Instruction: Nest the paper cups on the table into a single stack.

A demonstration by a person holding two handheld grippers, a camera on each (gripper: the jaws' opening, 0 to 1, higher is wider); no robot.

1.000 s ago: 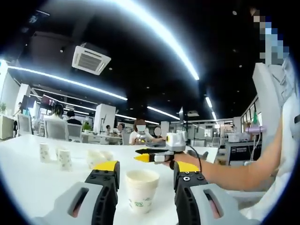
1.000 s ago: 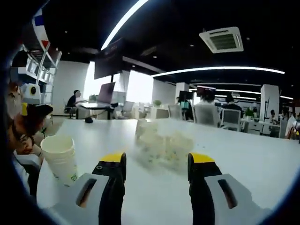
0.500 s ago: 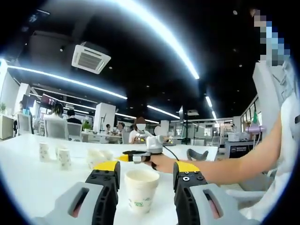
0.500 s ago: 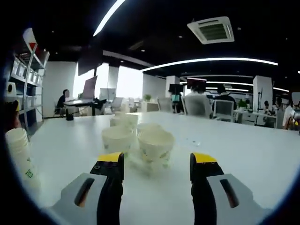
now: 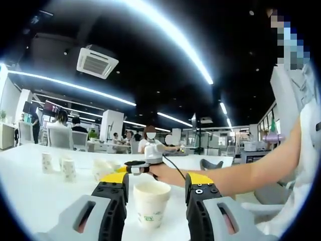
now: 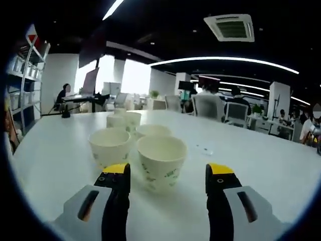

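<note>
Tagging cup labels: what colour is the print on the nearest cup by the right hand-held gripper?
Green print on a white paper cup, clearest in the right gripper view.

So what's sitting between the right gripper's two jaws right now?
In the right gripper view, one upright paper cup stands between the open jaws of the right gripper, not yet touched.

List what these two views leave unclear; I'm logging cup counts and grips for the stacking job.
- Right gripper view: the farthest cups overlap each other behind the near cup, so the total is uncertain.
- Left gripper view: the two small cups at far left are too small to show whether they are nested.
- Left gripper view: the right gripper is partly hidden by the left gripper's jaw; its reach is unclear.
- Left gripper view: the cup between the jaws may be several nested.
</note>
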